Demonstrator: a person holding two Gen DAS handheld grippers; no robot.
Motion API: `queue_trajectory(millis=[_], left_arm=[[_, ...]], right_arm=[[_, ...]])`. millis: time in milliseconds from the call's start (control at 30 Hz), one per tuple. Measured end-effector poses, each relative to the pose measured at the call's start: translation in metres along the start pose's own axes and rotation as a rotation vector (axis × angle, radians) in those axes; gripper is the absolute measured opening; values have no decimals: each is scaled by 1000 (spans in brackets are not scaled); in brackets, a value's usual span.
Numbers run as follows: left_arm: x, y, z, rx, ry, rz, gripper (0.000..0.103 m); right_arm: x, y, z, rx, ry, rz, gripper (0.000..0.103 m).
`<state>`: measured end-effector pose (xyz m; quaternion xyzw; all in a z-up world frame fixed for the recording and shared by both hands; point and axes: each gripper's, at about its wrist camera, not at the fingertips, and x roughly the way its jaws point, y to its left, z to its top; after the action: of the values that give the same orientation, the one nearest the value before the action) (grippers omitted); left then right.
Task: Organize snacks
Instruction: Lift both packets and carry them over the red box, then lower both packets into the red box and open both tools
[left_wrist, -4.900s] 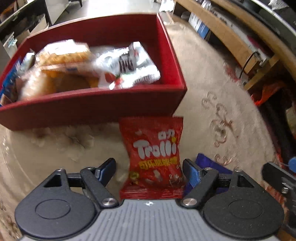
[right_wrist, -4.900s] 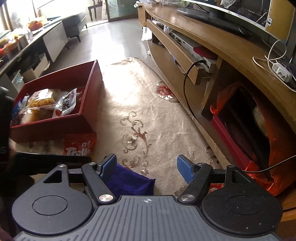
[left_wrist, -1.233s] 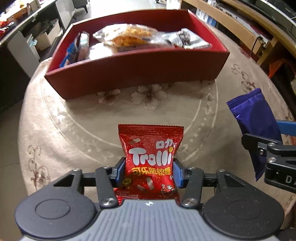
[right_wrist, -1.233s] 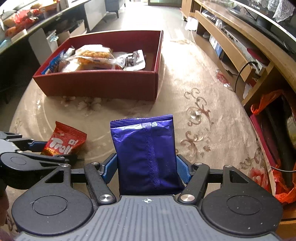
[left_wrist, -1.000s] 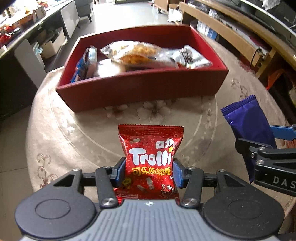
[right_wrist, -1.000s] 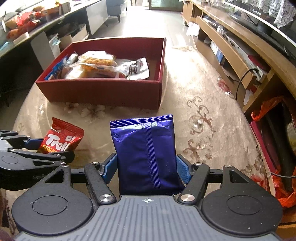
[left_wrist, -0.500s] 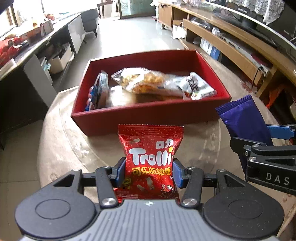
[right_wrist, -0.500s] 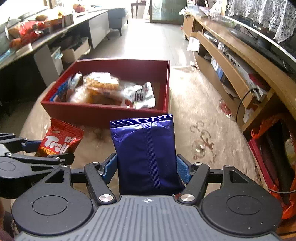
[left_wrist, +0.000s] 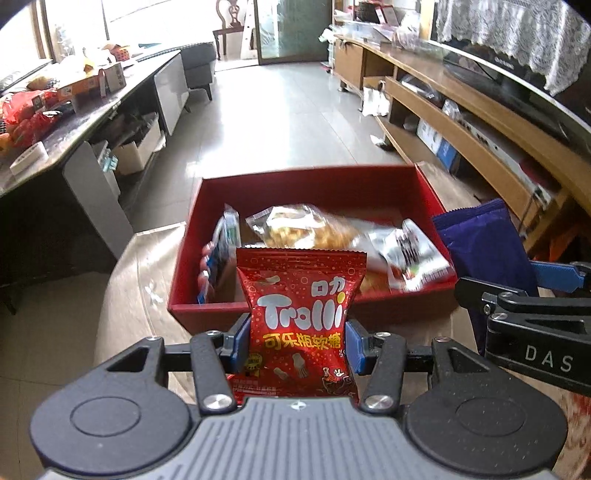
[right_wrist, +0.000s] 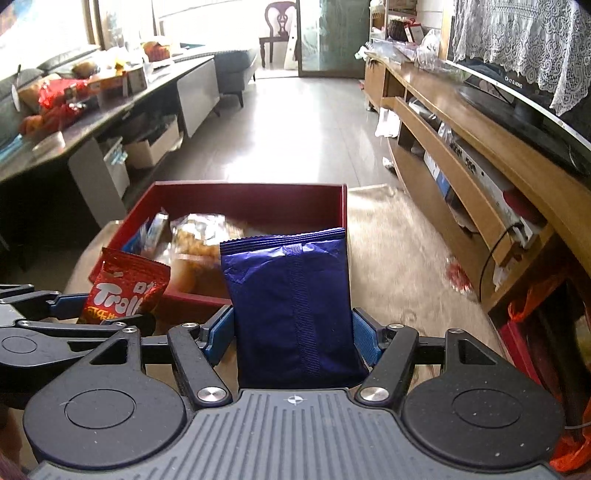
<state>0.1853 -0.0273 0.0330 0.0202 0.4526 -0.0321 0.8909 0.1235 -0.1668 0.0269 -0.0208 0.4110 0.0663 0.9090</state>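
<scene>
Your left gripper (left_wrist: 293, 341) is clamped on the red Trolli bag (left_wrist: 301, 321), and the right gripper (right_wrist: 293, 338) on the purple packet (right_wrist: 291, 299), both near the red box (left_wrist: 314, 177). Let go too early and they'll land on the rug.

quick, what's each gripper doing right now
Left gripper: shut on the Trolli bag.
Right gripper: shut on the purple packet.

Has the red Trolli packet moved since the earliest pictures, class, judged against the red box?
Yes. The Trolli packet lay on the cloth in front of the red box; now the left gripper holds it lifted, overlapping the box's near wall.
</scene>
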Motion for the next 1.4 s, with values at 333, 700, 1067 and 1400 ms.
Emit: queue_trajectory(millis=[333, 700, 1067, 1400], left_arm=[[22, 6, 32, -20, -19, 27, 49], [62, 10, 59, -52, -2, 53, 49], [90, 10, 69, -63, 21, 71, 49], [102, 13, 73, -66, 31, 68, 52]], right_arm=[[24, 6, 28, -5, -12, 12, 73], [59, 5, 48, 2, 7, 11, 73], [86, 5, 53, 2, 48, 7, 73], [102, 6, 53, -11, 77, 6, 74]])
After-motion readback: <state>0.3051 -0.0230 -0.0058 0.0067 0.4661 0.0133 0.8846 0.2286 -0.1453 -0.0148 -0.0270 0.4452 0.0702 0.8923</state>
